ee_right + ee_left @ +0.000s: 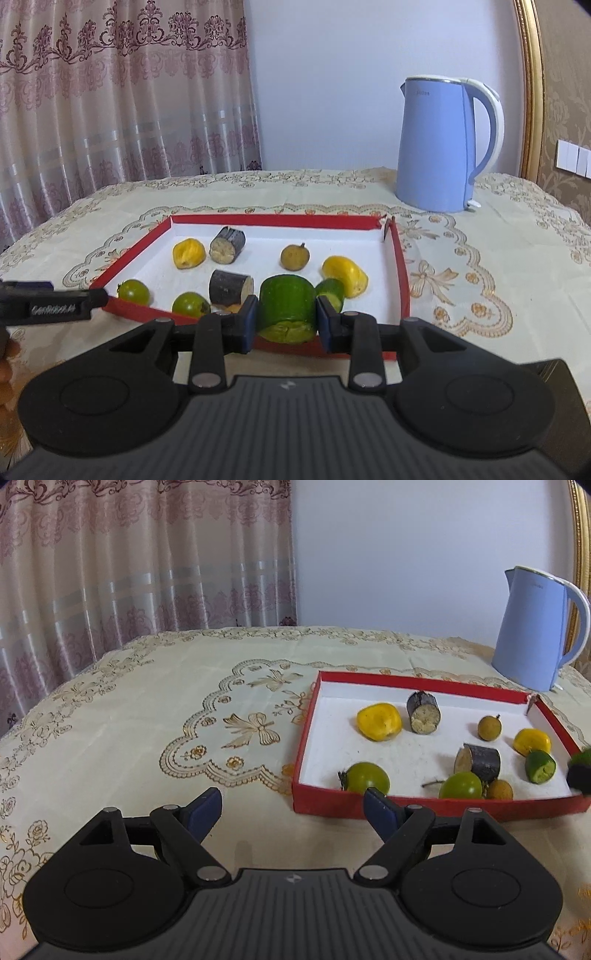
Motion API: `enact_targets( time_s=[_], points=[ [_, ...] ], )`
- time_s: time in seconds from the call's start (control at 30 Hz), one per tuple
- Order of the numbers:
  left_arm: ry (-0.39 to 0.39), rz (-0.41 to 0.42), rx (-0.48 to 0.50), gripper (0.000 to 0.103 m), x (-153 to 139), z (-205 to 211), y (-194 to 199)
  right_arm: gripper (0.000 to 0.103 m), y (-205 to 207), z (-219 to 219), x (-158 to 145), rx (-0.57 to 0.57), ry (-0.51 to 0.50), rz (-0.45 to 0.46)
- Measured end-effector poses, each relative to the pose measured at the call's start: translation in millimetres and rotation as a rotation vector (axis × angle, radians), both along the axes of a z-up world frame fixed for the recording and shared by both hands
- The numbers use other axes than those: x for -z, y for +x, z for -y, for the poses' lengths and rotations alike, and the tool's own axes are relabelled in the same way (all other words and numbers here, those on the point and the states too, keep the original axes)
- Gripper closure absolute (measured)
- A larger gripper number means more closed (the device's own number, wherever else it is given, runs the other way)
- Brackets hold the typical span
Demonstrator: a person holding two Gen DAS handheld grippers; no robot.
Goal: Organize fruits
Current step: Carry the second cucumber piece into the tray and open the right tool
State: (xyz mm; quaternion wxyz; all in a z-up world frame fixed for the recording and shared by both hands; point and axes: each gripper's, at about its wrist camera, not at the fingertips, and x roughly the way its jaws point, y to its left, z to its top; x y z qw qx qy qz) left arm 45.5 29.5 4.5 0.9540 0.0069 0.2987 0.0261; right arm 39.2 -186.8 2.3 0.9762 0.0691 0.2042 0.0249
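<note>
Tons of open tabletop left of the red tray, nothing to dodge there. Inside the tray it's crowded, with green tomatoes and a dark stalk piece bunched along the near wall. The blue kettle blocks the far right corner.

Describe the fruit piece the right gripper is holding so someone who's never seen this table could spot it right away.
Start at the blue kettle at the back of the table, then drop to the red-walled tray in front of it. Over the tray's near edge, the right gripper clamps a green cucumber chunk. It is the biggest green piece, cylindrical with a pale cut face, unlike the round green tomatoes.
</note>
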Motion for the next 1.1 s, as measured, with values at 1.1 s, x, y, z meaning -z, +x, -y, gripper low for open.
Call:
enact_targets(
  time_s=[1.1],
  points=[
    [0.035,-0.005,0.063,0.019,26.6,12.9,-8.6,0.072,76.6,-9.0,-4.2,0.017,-0.055,-0.056]
  ],
)
